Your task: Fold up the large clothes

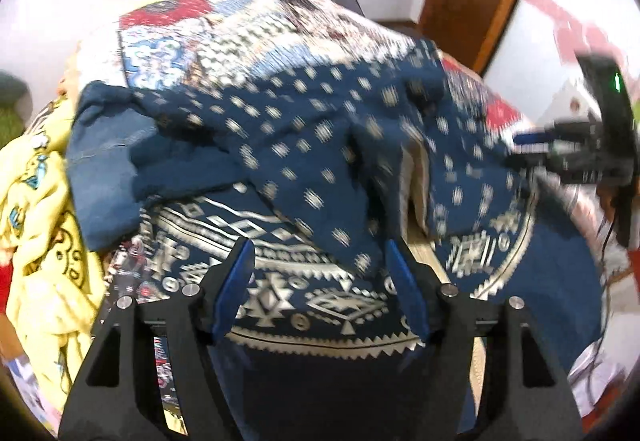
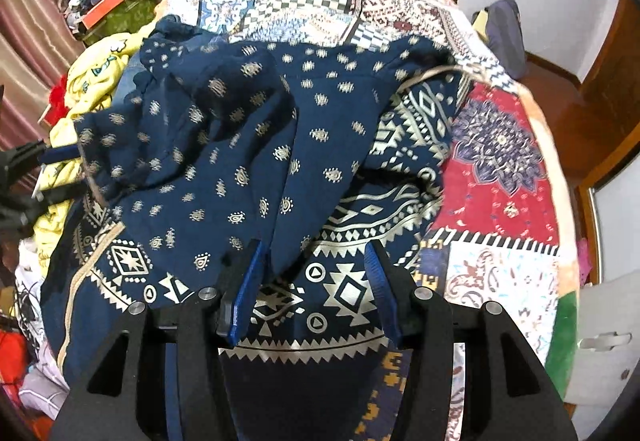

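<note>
Item: navy patterned garment (image 2: pixel 224 145), white-printed, being displayed crumpled on a patchwork quilt (image 2: pixel 500 161), its banded border lying nearest both cameras. Left gripper (image 1: pixel 320 281): jaws being held apart above the border, nothing being clamped. Right gripper (image 2: pixel 312 281): jaws likewise being held apart over the border, fabric below but not pinched. Yellow printed cloth (image 1: pixel 36 225) being kept beside the garment.
</note>
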`<state>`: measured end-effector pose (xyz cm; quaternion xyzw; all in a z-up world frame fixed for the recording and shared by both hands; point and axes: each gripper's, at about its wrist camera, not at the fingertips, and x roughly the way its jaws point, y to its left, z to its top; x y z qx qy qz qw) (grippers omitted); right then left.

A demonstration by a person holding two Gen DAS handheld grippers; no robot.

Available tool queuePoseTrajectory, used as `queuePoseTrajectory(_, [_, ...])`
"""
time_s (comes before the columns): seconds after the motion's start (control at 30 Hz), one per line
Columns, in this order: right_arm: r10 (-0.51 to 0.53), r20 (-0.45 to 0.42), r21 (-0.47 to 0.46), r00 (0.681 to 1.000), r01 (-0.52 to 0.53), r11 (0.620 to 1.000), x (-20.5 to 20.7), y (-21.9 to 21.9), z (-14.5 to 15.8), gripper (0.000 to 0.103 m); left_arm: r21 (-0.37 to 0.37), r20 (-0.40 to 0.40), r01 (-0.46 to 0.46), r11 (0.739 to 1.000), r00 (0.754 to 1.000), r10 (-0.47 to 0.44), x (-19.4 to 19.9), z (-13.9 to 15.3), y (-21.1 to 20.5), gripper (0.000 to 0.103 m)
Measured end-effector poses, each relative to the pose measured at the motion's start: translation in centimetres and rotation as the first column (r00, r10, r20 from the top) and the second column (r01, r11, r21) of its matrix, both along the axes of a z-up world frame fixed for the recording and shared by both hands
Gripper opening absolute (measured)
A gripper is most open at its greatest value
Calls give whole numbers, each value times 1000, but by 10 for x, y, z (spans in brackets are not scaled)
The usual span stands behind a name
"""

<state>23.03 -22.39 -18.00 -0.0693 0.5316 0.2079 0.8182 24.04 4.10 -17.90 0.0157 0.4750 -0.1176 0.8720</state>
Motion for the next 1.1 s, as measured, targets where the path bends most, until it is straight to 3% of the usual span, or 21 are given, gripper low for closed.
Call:
queuePoseTrajectory(0.17, [-43,37,40,998,42,998,7,-5,12,48,-57,76,-26,998,997,31,15,32,2,73])
queuePoseTrajectory(0.33, [-111,37,92,993,107,990,14,-15,15,48,-114,61,-10,993,998,17,39,30,-16,77])
queuePoseTrajectory(0.43, [-134,20,102,991,131,986,13,-20,12,48,-62,22,1,998,1000,0,45,10,-32,77])
queuePoseTrajectory(0.6, [-144,15,90,989,142,986,9,-32,9,48,94,-42,-4,996,999,8,43,-41,-43,78])
queuePoseTrajectory(0.73, [-168,4,76,986,167,983,10,-43,2,48,-65,-87,-91,994,993,86,38,-49,-14,80])
queuePoseTrajectory(0.8, [-181,-6,75,984,180,981,13,-47,-2,48,-139,-103,-128,982,988,114,32,-46,3,80])
queuePoseTrajectory(0.93, [-205,-21,92,979,206,974,20,-54,-6,48,-153,-82,-113,982,991,101,17,-29,15,80])
queuePoseTrajectory(1.1, [-227,-25,119,974,228,966,33,-56,-7,48,-48,19,-106,993,994,107,6,6,29,81])
